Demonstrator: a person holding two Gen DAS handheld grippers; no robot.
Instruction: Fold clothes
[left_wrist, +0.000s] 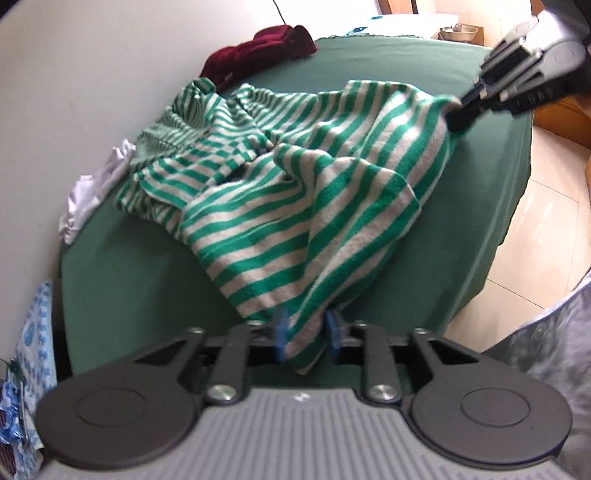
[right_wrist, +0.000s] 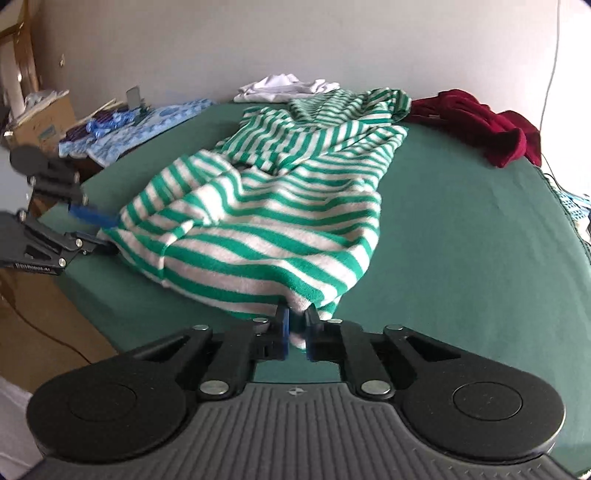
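A wide table covered in dark green cloth (right_wrist: 461, 236) fills both wrist views, standing against a pale wall. Across its middle lies the green-and-white striped knit garment (right_wrist: 266, 206), rumpled and partly lifted, its far part bunched near the wall and its near hem drawn up toward the cameras. The left gripper (left_wrist: 306, 332) has its blue-padded jaws nearly together, pinching one corner of that striped hem, with the fabric hanging down between the pads. The right gripper (right_wrist: 295, 328) is likewise almost fully closed, clamped on the opposite corner of the same hem, a small fold of cloth caught between its pads. Behind the striped garment, a crumpled dark red velvety garment (right_wrist: 480, 122) sits at the table's far edge, and a white crumpled cloth (right_wrist: 284, 86) lies against the wall beside it. A cardboard box (right_wrist: 40, 118) stands off the table, its contents too blurred to tell.
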